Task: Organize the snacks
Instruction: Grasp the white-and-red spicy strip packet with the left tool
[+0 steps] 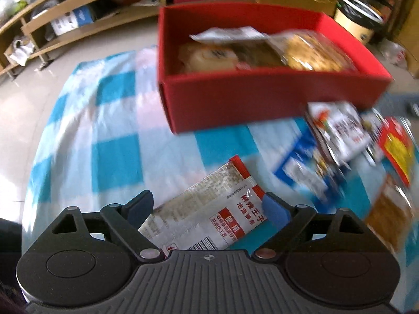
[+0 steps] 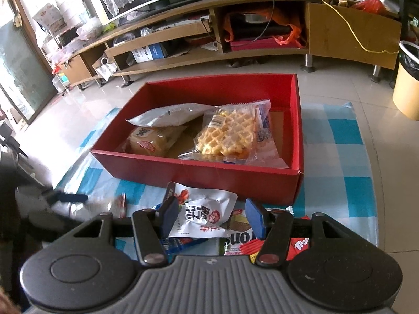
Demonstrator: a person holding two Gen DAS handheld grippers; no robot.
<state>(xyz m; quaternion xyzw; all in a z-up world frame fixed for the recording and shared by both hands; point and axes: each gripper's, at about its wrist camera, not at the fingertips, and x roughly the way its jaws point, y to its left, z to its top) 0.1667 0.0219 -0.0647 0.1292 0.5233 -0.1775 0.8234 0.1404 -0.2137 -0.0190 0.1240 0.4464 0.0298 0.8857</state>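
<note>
A red box [image 1: 262, 89] stands on a blue checked cloth [image 1: 104, 130] and holds several wrapped snacks, among them a waffle pack [image 2: 227, 133] and a bread pack [image 2: 149, 141]. My left gripper [image 1: 207, 201] is open and tilted down over a white-and-red printed packet [image 1: 204, 219] that lies flat between its fingers, untouched by the pads. My right gripper [image 2: 212, 217] hovers over a pile of packets in front of the box [image 2: 209, 172]. A white pouch with black characters [image 2: 204, 209] sits between its pads, and a gap shows beside the right pad.
More packets lie right of the left gripper: a blue one [image 1: 303, 172] and a red-and-yellow one [image 1: 395, 149]. A long wooden TV stand [image 2: 183, 34] runs along the back. A yellow bin [image 2: 408, 78] stands on the tiled floor at the right.
</note>
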